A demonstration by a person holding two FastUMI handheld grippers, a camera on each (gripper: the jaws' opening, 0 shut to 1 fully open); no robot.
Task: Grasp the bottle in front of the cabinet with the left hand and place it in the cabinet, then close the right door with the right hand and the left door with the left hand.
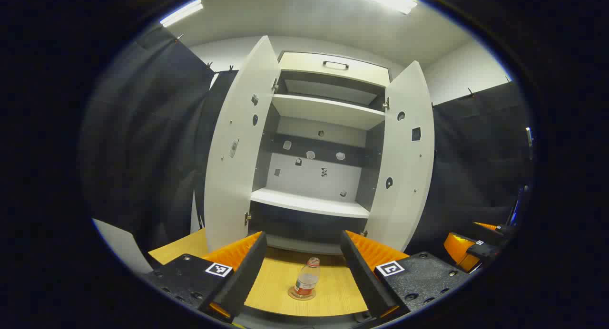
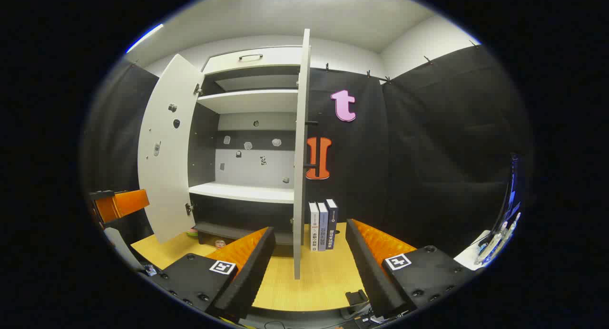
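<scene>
so the left gripper (image 1: 302, 265) is hanging wide open and lining up on the bottle (image 1: 307, 281), which is standing upright on the surface (image 1: 333, 295) in front of the cabinet (image 1: 319, 129), while the right gripper (image 2: 309, 262), also open, is waiting by the right door (image 2: 300, 153).

black gripper (image 1: 302, 267) bodies, square tag markers
</scene>
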